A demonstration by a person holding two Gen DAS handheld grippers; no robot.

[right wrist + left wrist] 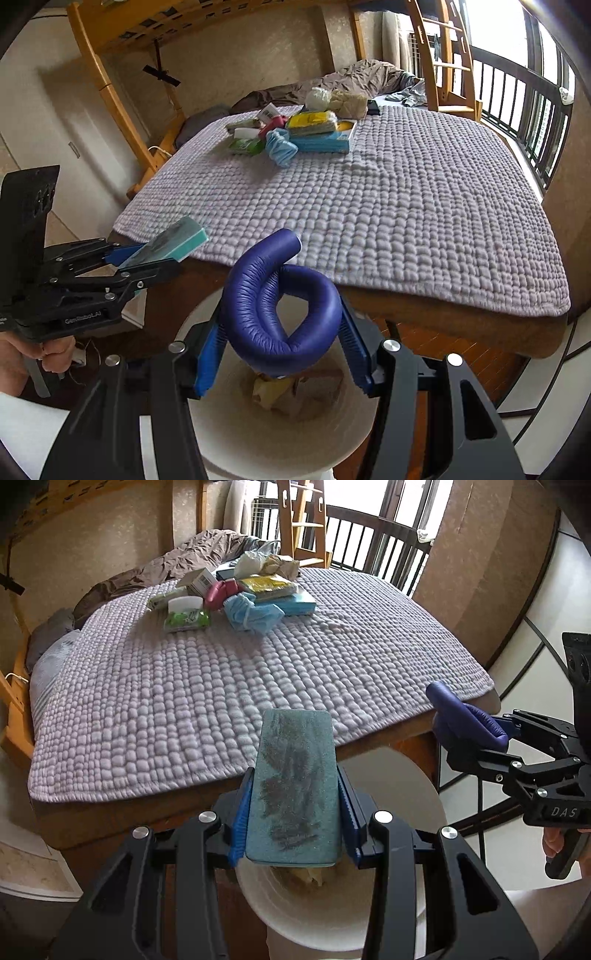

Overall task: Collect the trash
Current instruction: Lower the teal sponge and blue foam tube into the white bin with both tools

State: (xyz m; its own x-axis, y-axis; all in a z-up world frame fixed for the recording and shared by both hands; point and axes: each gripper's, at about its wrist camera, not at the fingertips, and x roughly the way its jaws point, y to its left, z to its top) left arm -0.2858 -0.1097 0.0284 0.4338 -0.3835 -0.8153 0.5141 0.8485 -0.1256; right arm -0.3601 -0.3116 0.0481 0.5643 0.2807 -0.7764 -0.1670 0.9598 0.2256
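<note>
The left gripper [293, 834] was clenched on a teal sponge [293, 786], a flat rectangular block with rounded corners and dark grey smears across its grainy face. It hung over the white bin [413, 775] at the foot of the bed [258, 701]. The right gripper [282, 347] grasped a purple tube [273, 295], a soft wrinkled roll bent into a loop with one open end sticking up, also above the bin, where brown and yellow scraps [280, 395] lay inside. More trash [236, 594] sat piled far up the lilac quilt: a blue mask, a green packet, a yellow packet, a small box.
</note>
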